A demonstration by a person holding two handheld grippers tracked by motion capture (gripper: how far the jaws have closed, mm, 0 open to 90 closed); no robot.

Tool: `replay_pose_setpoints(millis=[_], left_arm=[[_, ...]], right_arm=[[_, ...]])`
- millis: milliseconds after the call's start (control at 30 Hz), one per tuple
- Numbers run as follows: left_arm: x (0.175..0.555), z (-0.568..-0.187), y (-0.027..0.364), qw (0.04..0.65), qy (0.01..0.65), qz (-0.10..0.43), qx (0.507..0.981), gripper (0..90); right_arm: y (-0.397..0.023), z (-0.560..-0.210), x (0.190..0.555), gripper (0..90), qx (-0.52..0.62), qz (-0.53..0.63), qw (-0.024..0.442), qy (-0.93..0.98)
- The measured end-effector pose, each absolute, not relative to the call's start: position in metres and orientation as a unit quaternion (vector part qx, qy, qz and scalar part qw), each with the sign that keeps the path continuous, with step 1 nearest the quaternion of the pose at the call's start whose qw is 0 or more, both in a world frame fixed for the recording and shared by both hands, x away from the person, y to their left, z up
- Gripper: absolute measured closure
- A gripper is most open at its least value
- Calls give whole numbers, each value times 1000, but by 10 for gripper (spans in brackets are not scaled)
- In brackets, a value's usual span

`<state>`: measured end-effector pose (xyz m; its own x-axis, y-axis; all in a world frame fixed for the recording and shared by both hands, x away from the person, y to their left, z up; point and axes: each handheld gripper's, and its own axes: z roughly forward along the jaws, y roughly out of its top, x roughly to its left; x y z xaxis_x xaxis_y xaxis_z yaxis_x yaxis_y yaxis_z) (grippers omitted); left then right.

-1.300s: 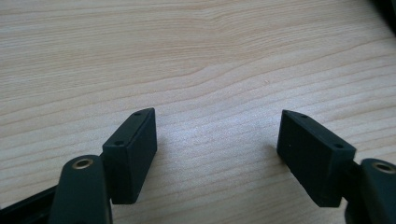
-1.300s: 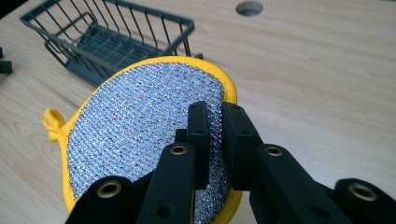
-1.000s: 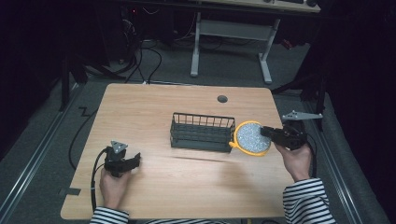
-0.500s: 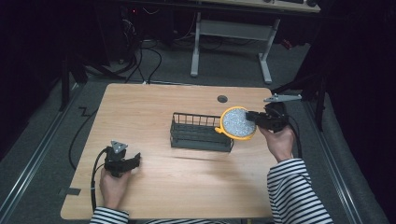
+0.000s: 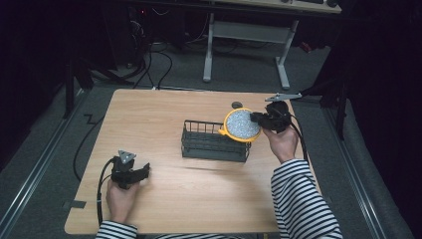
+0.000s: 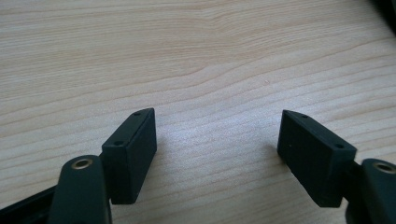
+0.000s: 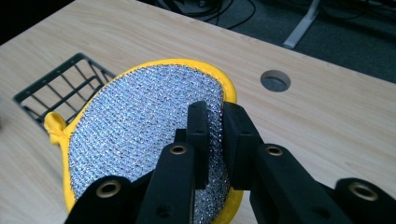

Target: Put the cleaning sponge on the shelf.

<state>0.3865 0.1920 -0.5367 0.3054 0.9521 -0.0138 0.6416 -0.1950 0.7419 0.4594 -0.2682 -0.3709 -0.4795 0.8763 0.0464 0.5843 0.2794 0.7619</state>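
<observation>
The right gripper (image 5: 260,118), clamped on the round scouring pad (image 5: 242,125), has carried it over the wire basket (image 5: 214,142), ready to drop; the left gripper (image 5: 140,172) rests open.

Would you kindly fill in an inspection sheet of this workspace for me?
Surface: wooden table, with a round grommet hole near the far edge.
Job's things: silver scouring pad with yellow rim, held above the right end of the black wire basket.
Clutter: nothing seen.
Grippers: right gripper shut on the pad's edge; left gripper open, low over bare wood.
Cables: one trails from each gripper; more lie on the floor beyond the table.
Surroundings: dark room, white desk frame behind.
</observation>
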Motion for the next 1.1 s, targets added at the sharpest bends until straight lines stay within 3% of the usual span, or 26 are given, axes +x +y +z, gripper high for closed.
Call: replay_pose_setpoints(millis=[500,967,1000,1100], left_arm=[[386,-537,192,331,540,233,738,289],[386,-537,192,331,539,233,738,289],[386,-537,192,331,539,233,738,289],[386,-537,192,331,539,233,738,289]], right_arm=[[-239,-394,479,817,453,349,223,789],[-238,-404,474,806,435,353,233,795],[-238,-405,473,849,434,353,233,796],[-241,-407,471,867,427,361,229,797]])
